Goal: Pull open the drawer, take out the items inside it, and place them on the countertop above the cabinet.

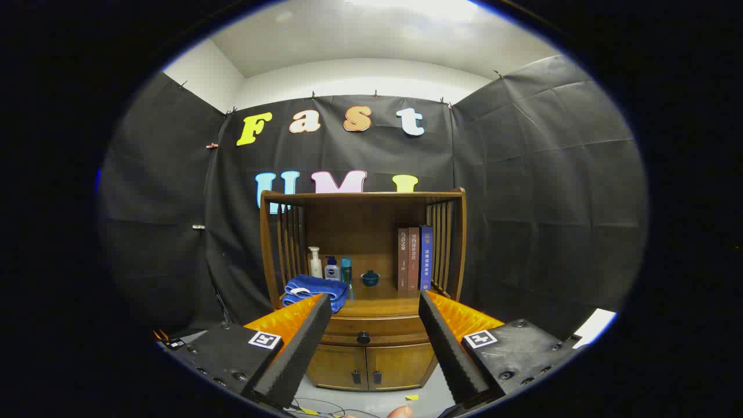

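A small wooden cabinet (371, 354) stands against the booth wall, straight ahead of my gripper (374, 302). Its drawer (383, 330) is closed, with a dark round knob (363, 337) between my fingers and a little beyond them. The countertop (383, 299) above the drawer carries a folded blue towel (316, 288), three bottles (331, 268), a small blue lidded pot (370, 278) and three upright books (414, 258). My gripper is open, its fingers (302, 342) wide apart with nothing between them. What lies inside the drawer is hidden.
Two small cabinet doors (365, 366) with dark handles sit under the drawer. Slatted wooden sides (447, 244) and a top shelf (360, 196) frame the countertop. A fingertip (400, 412) shows at the bottom, and thin cables (319, 406) lie on the grey floor.
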A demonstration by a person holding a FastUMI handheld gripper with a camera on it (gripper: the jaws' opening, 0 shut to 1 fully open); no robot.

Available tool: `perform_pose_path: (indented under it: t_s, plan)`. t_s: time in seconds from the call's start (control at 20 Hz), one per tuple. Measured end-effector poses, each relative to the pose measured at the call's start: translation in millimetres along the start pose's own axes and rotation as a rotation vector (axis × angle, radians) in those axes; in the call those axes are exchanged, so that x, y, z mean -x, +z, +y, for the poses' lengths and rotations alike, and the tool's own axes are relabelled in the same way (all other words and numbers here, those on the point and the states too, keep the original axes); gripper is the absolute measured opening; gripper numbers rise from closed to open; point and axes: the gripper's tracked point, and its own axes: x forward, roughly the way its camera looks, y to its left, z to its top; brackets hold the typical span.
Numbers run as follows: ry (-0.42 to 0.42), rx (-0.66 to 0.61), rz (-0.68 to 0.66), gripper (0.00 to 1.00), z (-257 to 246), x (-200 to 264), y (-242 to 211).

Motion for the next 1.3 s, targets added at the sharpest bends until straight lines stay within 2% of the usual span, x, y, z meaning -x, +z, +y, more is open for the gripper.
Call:
perform_pose_path:
  t_s: [0.85,1.3]
  plan:
    - [0.031,0.006,-0.008,0.98,9,3,-3]
    - [0.065,-0.013,-0.04,0.98,19,-31,-18]
